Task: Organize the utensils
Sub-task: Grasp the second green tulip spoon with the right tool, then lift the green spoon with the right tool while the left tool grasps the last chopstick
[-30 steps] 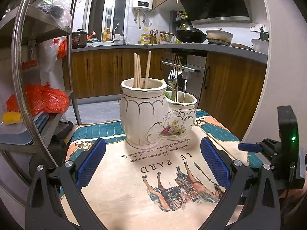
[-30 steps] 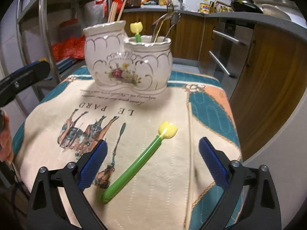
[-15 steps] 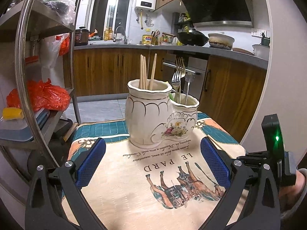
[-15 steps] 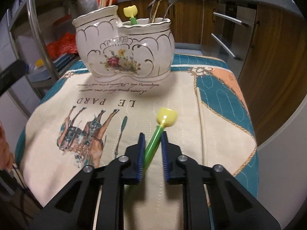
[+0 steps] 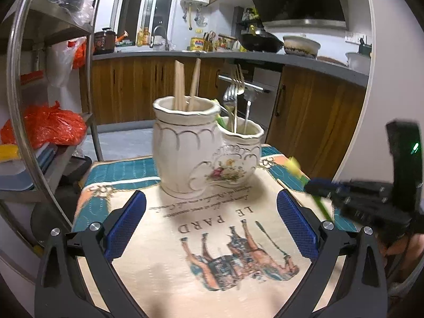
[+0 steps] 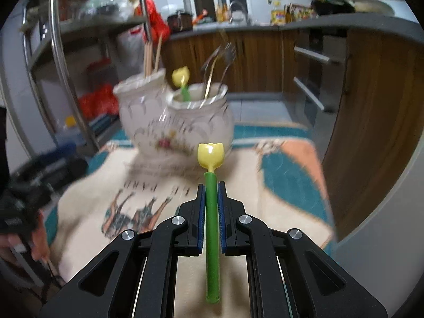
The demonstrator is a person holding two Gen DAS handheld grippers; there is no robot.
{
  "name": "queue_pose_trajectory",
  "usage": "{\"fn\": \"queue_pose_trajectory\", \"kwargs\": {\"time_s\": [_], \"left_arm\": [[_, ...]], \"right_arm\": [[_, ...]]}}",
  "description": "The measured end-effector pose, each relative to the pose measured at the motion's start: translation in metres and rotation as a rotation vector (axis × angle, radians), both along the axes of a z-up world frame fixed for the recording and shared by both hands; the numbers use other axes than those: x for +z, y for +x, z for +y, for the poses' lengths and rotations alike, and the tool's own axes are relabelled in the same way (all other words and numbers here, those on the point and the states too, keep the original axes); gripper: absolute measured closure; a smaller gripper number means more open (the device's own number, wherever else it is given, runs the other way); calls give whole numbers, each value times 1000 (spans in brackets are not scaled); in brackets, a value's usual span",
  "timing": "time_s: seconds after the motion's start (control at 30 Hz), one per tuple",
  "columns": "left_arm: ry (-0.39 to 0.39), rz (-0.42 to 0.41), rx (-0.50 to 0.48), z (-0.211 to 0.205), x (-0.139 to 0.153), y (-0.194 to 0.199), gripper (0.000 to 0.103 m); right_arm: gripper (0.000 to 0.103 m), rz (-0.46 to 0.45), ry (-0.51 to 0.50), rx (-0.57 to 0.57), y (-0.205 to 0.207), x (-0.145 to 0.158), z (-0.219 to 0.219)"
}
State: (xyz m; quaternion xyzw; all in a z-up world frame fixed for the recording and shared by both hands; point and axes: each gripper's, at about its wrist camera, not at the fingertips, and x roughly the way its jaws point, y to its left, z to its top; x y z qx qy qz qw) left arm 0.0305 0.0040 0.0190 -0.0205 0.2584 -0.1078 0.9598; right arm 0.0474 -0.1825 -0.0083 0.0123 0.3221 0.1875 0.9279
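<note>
Clamping green tulip utensil (image 6: pixel 212 228) in right gripper (image 6: pixel 211 206), off the cloth (image 5: pixel 164 270); left gripper (image 5: pixel 211 225) gaping, empty. Far: 2-part holder (image 5: pixel 185 156) w/ chopsticks (image 5: pixel 185 87) left, forks (image 5: pixel 233 90) + 2nd tulip (image 6: pixel 181 79) right.

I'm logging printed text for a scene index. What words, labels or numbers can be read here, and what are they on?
"LE PARD": on the tablecloth, upside down in the left wrist view.
Script line above it on the cloth: too small to read.
Yellow tin on the counter: label blurred.
Right wrist view: all lettering blurred.
</note>
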Motion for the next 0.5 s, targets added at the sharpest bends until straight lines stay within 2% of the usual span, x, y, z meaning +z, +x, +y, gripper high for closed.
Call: {"fn": "queue_pose_trajectory", "kwargs": {"time_s": [0.1,0.23,0.5], "left_arm": [[24,42,-24,-22,-2,6,6],[51,87,-46,-51,-8,13,6],[28,197,-70,-106,-31,32,6]], "right_arm": [[93,-40,8,-46,5,12,-21],[93,-33,24,-101,14,13,-49],[93,-10,56,-143,17,7,-79]]}}
